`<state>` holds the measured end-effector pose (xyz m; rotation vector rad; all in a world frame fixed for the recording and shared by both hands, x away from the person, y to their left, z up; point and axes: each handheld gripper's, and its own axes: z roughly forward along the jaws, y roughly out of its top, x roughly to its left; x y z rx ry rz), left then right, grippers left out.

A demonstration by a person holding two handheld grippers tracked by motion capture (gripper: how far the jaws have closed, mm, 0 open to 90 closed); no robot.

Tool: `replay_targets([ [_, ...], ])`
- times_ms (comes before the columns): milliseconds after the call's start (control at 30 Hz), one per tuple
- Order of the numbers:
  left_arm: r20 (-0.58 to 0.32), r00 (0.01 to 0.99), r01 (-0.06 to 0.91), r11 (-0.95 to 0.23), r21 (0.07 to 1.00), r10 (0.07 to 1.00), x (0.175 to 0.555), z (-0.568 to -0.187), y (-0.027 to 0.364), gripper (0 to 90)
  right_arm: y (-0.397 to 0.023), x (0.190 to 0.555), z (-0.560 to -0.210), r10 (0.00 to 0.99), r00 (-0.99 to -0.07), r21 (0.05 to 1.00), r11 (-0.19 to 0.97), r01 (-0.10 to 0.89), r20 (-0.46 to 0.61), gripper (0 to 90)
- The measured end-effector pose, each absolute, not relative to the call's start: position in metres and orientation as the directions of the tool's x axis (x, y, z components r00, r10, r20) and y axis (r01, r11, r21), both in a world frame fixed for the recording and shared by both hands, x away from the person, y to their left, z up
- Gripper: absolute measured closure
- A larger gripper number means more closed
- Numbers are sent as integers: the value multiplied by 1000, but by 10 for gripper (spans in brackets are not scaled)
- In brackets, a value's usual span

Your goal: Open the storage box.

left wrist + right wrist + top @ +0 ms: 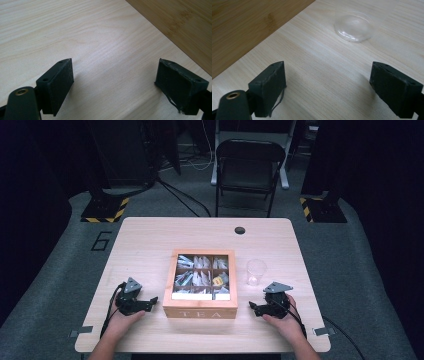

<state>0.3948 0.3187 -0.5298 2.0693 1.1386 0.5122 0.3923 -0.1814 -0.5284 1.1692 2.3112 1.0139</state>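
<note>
The wooden tea box (200, 285) sits at the middle of the desk (150, 235), its front face lettered TEA turned toward you and its nine compartments showing sachets, mostly pale ones with a yellow one in the right column. It looks to be covered by a clear-paned lid, though you cannot tell that for certain from the high view. Just right of the box, a little farther from you, stands an empty clear plastic cup (256, 271).

Your left claw (148, 302) rests on the desk just left of the box's near left corner, jaws spread wide and holding nothing; in the left gripper view its pads (60, 82) frame bare wood, with the box's side wall (180, 22) close at the upper right. Your right claw (254, 307) mirrors it at the near right corner, likewise released and empty, with the box wall (244, 27) at upper left in the right gripper view and the cup (354, 25) beyond.

The step in hand is probably getting into the box. Steady it with one claw against its side wall while the other works the front edge of the lid, and lift slowly so the box does not slide. Keep the right claw's path clear of the cup, which would tip easily.
</note>
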Motion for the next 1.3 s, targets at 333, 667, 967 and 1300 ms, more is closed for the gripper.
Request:
replay_targets([
  [333, 4, 529, 569, -358, 740, 848, 394, -529, 318, 149, -182, 392, -528, 798, -602, 738, 404, 540, 4, 145],
  [667, 1, 517, 568, -344, 747, 856, 393, -530, 318, 154, -181, 392, -528, 804, -594, 737, 397, 547, 8, 146],
  [967, -3, 513, 571, -339, 748, 858, 392, -530, 319, 168, -182, 392, -528, 805, -593, 741, 397, 541, 1, 167],
  [1300, 2, 512, 564, -338, 753, 859, 391, -529, 322, 249, -183, 392, -527, 816, -578, 748, 382, 543, 3, 280],
])
